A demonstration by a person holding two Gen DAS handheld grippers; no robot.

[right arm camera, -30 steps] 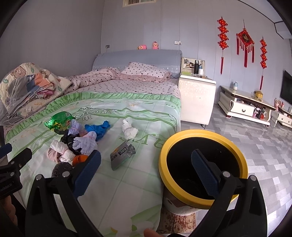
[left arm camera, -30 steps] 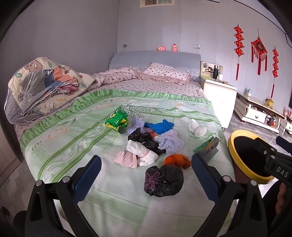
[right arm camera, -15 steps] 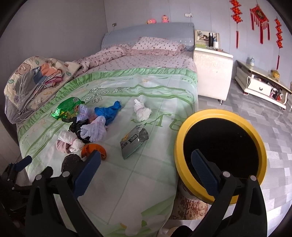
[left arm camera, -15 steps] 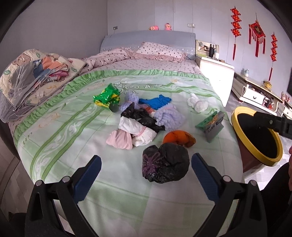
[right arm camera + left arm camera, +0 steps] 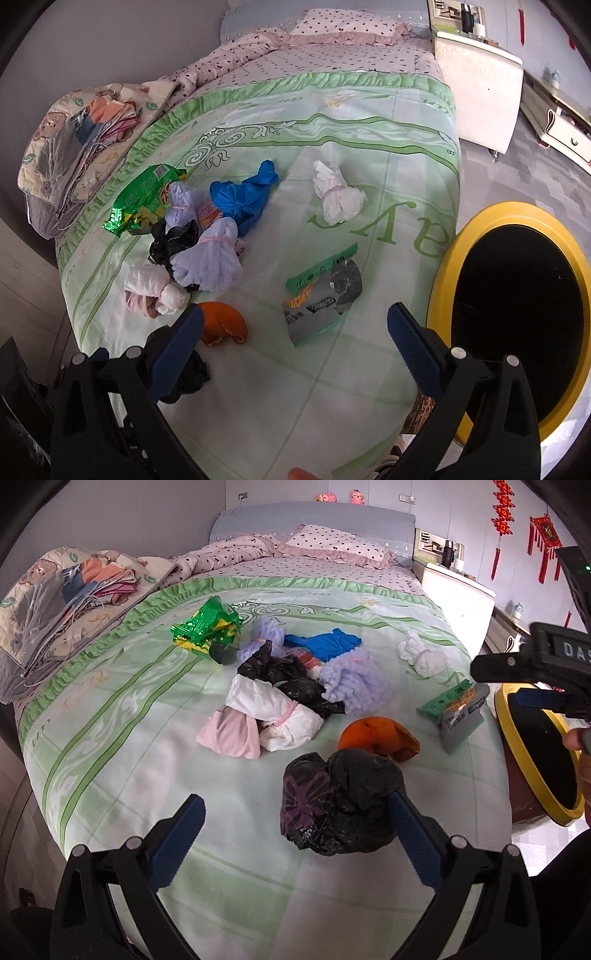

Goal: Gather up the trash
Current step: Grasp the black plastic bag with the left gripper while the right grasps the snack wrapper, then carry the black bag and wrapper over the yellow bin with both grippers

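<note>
Trash and balled clothes lie on the green bedspread (image 5: 110,709). A crumpled black plastic bag (image 5: 340,801) lies just ahead of my open, empty left gripper (image 5: 295,834), its right finger beside the bag. An orange piece (image 5: 376,738) lies past it. A silver-green snack wrapper (image 5: 321,299) lies ahead of my open, empty right gripper (image 5: 295,345); it also shows in the left wrist view (image 5: 458,712). A green foil wrapper (image 5: 207,627) lies farther back. The yellow-rimmed bin (image 5: 517,314) stands right of the bed.
Balled white, pink, lilac and blue cloth (image 5: 273,709) and another black bag (image 5: 280,672) sit mid-bed. A white knotted wad (image 5: 336,195) lies apart. Folded quilts (image 5: 62,590) at the left, a white nightstand (image 5: 480,74) at the right.
Both grippers have moved forward and tilted down over the bed. The black bag now sits close to the left fingers; the snack wrapper is nearer the right gripper. Nothing was grasped.
</note>
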